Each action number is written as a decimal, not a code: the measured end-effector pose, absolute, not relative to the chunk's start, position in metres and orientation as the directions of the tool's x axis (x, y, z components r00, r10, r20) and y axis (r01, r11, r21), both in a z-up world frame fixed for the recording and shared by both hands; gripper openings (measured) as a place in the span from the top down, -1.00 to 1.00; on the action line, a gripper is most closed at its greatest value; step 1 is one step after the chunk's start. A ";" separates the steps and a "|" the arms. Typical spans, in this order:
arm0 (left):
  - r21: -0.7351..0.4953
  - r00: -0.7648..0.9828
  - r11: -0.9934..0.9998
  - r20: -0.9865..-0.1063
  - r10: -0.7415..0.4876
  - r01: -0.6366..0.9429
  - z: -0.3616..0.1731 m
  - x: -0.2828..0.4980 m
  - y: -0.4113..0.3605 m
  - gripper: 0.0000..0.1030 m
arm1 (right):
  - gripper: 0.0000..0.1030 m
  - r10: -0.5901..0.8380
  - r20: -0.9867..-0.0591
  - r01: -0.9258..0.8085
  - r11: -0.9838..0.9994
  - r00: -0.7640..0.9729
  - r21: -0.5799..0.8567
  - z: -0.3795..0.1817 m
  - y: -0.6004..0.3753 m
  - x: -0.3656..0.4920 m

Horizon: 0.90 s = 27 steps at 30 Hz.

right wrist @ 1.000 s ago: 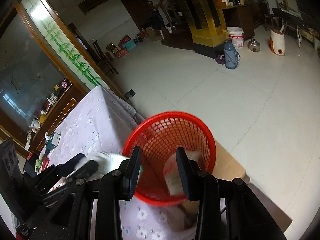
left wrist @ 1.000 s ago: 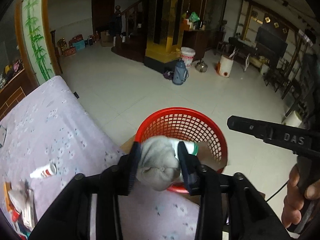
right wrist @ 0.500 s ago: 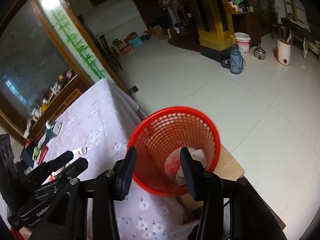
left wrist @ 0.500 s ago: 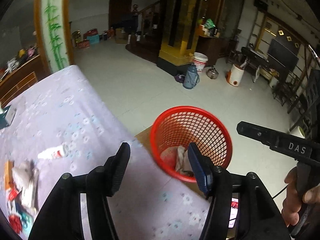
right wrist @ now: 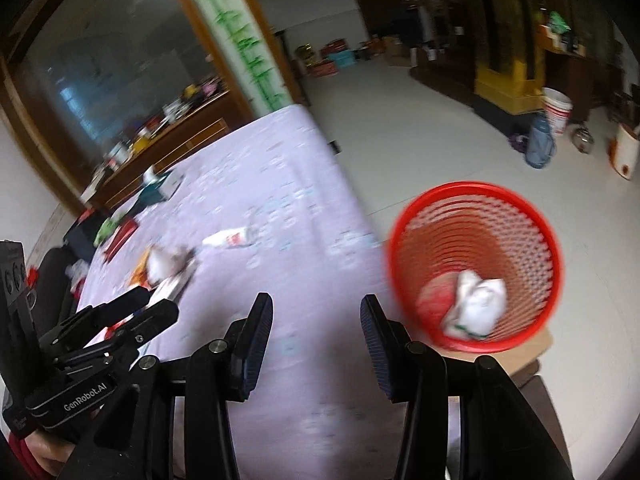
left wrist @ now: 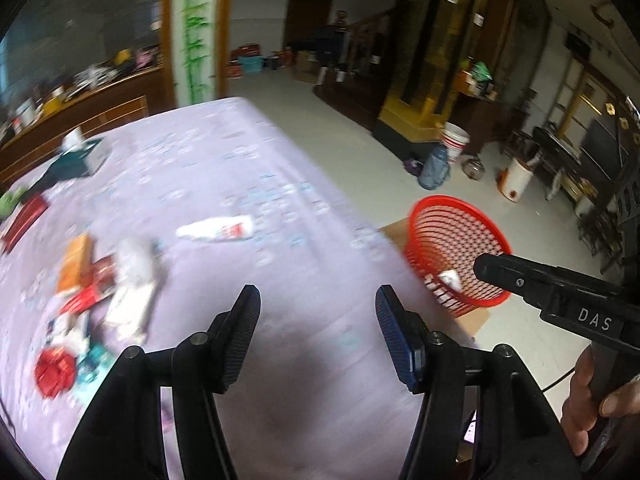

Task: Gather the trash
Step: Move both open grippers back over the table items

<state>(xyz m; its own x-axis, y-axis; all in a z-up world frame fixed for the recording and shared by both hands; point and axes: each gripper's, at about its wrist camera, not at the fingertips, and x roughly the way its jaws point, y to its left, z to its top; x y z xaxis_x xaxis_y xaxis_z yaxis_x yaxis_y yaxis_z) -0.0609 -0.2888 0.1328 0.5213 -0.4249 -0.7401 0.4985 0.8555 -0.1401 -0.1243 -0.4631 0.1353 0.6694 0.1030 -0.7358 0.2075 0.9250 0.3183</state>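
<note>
A red mesh basket (right wrist: 476,264) stands on a cardboard box beside the table's right edge, with crumpled white trash (right wrist: 476,304) inside; the left wrist view shows the basket (left wrist: 456,248) too. A white bottle with a red label (left wrist: 218,230) lies on the lilac flowered tablecloth (left wrist: 224,176). A pile of wrappers and cartons (left wrist: 100,292) lies to the left. My left gripper (left wrist: 316,340) is open and empty above the cloth. My right gripper (right wrist: 316,344) is open and empty too, left of the basket. The bottle (right wrist: 230,238) and pile (right wrist: 164,264) appear in the right wrist view.
A teal tissue box (left wrist: 76,160) and a red item (left wrist: 24,220) sit at the table's far left. A wooden sideboard (left wrist: 80,108) runs behind the table. Buckets and a blue water jug (left wrist: 436,166) stand on the tiled floor beyond.
My left gripper let the grey-white wad go into the basket and opened. Both grippers swung left, away from the basket and over the table.
</note>
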 end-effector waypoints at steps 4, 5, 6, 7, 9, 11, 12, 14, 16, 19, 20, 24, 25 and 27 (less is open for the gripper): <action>-0.152 0.550 0.896 -0.743 -0.381 0.416 0.133 -0.060 -0.229 -0.14 | 0.05 0.165 -0.754 0.165 0.926 0.636 0.341 0.124 -0.425 -0.110; -0.156 0.553 0.902 -0.744 -0.375 0.402 0.133 -0.060 -0.220 -0.14 | 0.04 0.183 -0.760 0.148 0.927 0.623 0.344 0.121 -0.413 -0.107; -0.164 0.557 0.910 -0.745 -0.367 0.381 0.132 -0.060 -0.204 -0.14 | 0.04 0.196 -0.763 0.135 0.928 0.616 0.347 0.119 -0.406 -0.105; -0.170 0.561 0.921 -0.749 -0.352 0.351 0.130 -0.060 -0.185 -0.14 | 0.04 0.222 -0.765 0.106 0.929 0.604 0.354 0.115 -0.392 -0.101; -0.173 0.573 0.935 -0.751 -0.328 0.308 0.127 -0.061 -0.155 -0.14 | 0.03 0.252 -0.774 0.068 0.932 0.581 0.355 0.109 -0.371 -0.096; -0.175 0.580 0.947 -0.756 -0.304 0.268 0.124 -0.062 -0.128 -0.14 | -0.01 0.295 -0.783 0.018 0.931 0.548 0.364 0.100 -0.345 -0.090; -0.177 0.582 0.952 -0.758 -0.293 0.250 0.123 -0.061 -0.117 -0.14 | -0.03 0.312 -0.786 0.001 0.929 0.534 0.369 0.097 -0.335 -0.088; -0.177 0.585 0.963 -0.767 -0.264 0.203 0.117 -0.061 -0.086 -0.14 | -0.06 0.335 -0.794 -0.031 0.928 0.508 0.372 0.090 -0.315 -0.084; -0.160 0.594 0.975 -0.773 -0.223 0.157 0.111 -0.060 -0.056 -0.14 | -0.07 0.359 -0.799 -0.059 0.923 0.483 0.379 0.083 -0.294 -0.079; -0.159 0.584 0.979 -0.787 -0.202 0.124 0.104 -0.055 -0.023 -0.14 | -0.07 0.386 -0.806 -0.087 0.916 0.449 0.391 0.072 -0.271 -0.074; -0.163 0.578 0.980 -0.791 -0.201 0.117 0.101 -0.055 -0.015 -0.14 | -0.07 0.391 -0.811 -0.094 0.916 0.436 0.391 0.068 -0.262 -0.072; -0.163 0.549 0.980 -0.811 -0.201 0.118 0.089 -0.048 0.013 -0.14 | -0.07 0.392 -0.829 -0.100 0.917 0.399 0.385 0.050 -0.232 -0.064; -0.162 0.544 0.979 -0.815 -0.202 0.122 0.085 -0.046 0.017 -0.14 | -0.07 0.381 -0.836 -0.096 0.922 0.394 0.374 0.045 -0.225 -0.061; -0.166 0.522 0.976 -0.825 -0.217 0.142 0.079 -0.039 0.019 -0.14 | -0.07 0.358 -0.850 -0.087 0.932 0.387 0.353 0.037 -0.217 -0.055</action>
<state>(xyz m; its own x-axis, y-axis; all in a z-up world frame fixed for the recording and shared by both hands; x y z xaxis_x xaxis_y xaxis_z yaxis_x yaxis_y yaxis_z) -0.0390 0.0194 0.0786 0.5218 -0.2166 -0.8251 0.1421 0.9758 -0.1663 -0.0551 -0.2171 0.0373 0.3870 0.3577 -0.8499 -0.0870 0.9317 0.3526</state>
